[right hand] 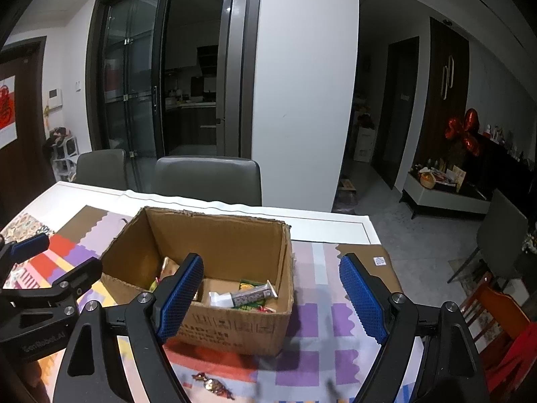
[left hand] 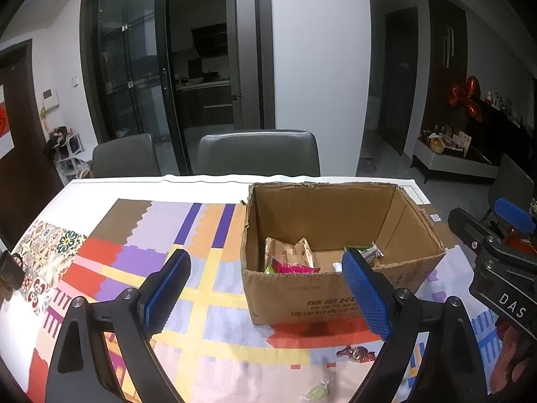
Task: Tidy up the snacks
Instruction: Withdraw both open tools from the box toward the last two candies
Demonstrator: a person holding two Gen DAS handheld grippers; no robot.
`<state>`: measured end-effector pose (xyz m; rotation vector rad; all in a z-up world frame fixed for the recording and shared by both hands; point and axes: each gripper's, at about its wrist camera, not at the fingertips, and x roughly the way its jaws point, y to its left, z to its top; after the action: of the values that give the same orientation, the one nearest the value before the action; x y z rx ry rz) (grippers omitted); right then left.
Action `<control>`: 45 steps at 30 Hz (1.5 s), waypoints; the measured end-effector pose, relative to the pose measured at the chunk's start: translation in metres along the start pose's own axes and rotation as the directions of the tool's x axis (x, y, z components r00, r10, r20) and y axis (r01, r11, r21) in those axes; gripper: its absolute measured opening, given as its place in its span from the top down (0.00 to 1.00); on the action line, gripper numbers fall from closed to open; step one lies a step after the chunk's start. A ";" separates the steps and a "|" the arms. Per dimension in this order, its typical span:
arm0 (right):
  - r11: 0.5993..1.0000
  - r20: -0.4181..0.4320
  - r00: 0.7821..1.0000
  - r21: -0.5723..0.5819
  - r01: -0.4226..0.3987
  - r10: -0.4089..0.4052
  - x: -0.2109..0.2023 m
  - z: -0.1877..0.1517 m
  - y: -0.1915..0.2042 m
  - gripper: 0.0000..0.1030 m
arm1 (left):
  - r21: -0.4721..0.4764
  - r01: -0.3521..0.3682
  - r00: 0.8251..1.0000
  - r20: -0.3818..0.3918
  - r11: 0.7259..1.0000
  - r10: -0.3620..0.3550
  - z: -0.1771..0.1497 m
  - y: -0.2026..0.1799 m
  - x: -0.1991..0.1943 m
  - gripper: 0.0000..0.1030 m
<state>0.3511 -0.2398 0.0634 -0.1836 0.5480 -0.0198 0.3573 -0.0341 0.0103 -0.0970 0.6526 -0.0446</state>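
An open cardboard box (left hand: 322, 215) (right hand: 218, 235) stands on the patterned tablecloth. Inside it lie a tan packet (left hand: 288, 252), a pink wrapper (left hand: 292, 268), a grey patterned bar (right hand: 255, 297) and a green packet (right hand: 250, 285). On the cloth in front of the box lie a brown-red wrapped candy (left hand: 357, 352) (right hand: 214, 384) and a pale green candy (left hand: 317, 391). My left gripper (left hand: 266, 292) hangs open before the box's front wall, holding nothing. My right gripper (right hand: 272, 299) is open too, over the box's front right corner, and empty. Each shows at the other view's edge.
Two grey chairs (left hand: 258, 151) (left hand: 122, 154) stand behind the table's far edge. The table's right edge (right hand: 369, 231) drops to grey floor, with an orange wooden chair (right hand: 493, 309) close by. A small dark object (left hand: 10, 268) sits at the cloth's far left.
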 end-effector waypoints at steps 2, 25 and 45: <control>1.000 0.003 1.000 -0.002 -0.003 0.003 -0.003 -0.002 0.000 0.18 | -0.005 -0.006 1.000 0.005 1.000 0.006 -0.003 0.000 -0.004 0.10; 0.995 -0.018 0.998 -0.078 -0.059 0.058 -0.020 -0.040 0.005 0.18 | -0.074 -0.039 0.999 -0.036 0.996 0.036 -0.050 -0.001 -0.019 0.10; 0.976 -0.081 0.988 -0.165 -0.140 0.128 -0.009 -0.085 0.012 0.18 | -0.048 -0.057 0.994 -0.095 0.997 0.053 -0.108 -0.010 -0.010 0.11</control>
<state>0.2988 -0.2413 -0.0049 -0.3131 0.6314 0.1535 0.2833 -0.0515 -0.0681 -0.1266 0.7501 0.0208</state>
